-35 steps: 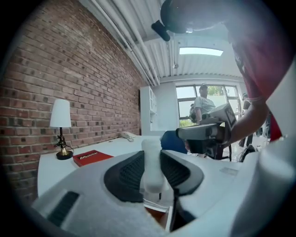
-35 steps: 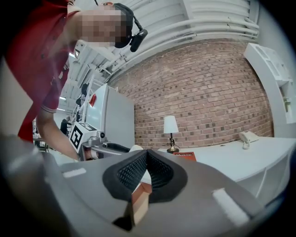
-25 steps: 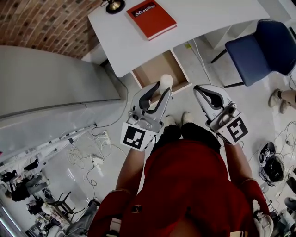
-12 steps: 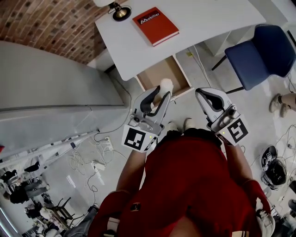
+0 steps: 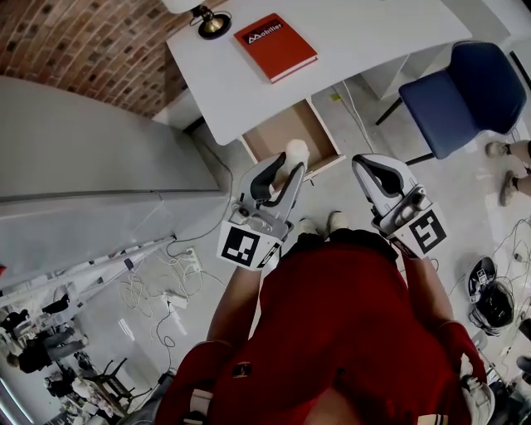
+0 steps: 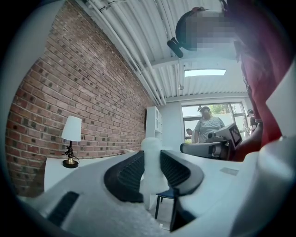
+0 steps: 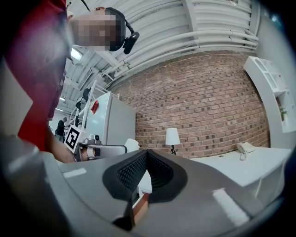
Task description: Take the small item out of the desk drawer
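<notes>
The small item [image 5: 296, 150] is a white, bottle-shaped piece. My left gripper [image 5: 286, 163] is shut on it and holds it over the front edge of the open wooden drawer [image 5: 276, 126] under the white desk [image 5: 357, 37]. In the left gripper view the white item [image 6: 151, 159] stands upright between the ribbed black pads [image 6: 127, 173] of the left gripper [image 6: 151, 169]. My right gripper [image 5: 366, 168] hangs to the right of the drawer, above the floor. Its jaws [image 7: 146, 159] meet with nothing between them. From there the left gripper [image 7: 95, 150] and the item [image 7: 131, 144] show at the left.
A red book [image 5: 275, 46] and a lamp [image 5: 206, 20] lie on the desk. A blue chair [image 5: 460, 87] stands at the right. A tall grey cabinet [image 5: 83, 149] fills the left. Cables [image 5: 162, 286] trail on the floor. People stand by the far window [image 6: 208, 127].
Both grippers keep their places and their states. The head view has shifted a little, so the desk and drawer sit slightly differently in the picture.
</notes>
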The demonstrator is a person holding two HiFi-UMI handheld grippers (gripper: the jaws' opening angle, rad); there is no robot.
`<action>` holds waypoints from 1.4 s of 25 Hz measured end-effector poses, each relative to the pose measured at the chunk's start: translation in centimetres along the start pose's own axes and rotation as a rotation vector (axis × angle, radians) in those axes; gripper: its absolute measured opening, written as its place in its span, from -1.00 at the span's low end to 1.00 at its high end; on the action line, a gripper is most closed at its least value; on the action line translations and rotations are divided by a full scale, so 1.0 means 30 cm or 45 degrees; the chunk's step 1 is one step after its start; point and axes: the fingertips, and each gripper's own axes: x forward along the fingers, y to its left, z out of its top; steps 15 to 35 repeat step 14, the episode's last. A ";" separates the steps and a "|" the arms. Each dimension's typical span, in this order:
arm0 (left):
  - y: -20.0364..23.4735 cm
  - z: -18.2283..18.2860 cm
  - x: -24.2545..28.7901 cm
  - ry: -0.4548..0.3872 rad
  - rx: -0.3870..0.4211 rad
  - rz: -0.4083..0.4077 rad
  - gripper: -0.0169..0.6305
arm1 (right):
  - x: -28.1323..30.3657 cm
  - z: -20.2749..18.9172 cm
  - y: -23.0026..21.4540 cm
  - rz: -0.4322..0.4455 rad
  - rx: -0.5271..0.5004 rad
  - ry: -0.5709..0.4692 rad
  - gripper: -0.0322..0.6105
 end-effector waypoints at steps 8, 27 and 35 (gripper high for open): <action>-0.003 -0.007 -0.001 -0.005 -0.015 0.003 -0.58 | -0.010 0.004 0.000 -0.004 -0.010 0.002 -0.87; -0.011 -0.018 -0.016 -0.001 -0.021 0.008 -0.58 | -0.022 -0.004 0.009 -0.006 -0.014 0.008 -0.87; -0.011 -0.018 -0.016 -0.001 -0.021 0.008 -0.58 | -0.022 -0.004 0.009 -0.006 -0.014 0.008 -0.87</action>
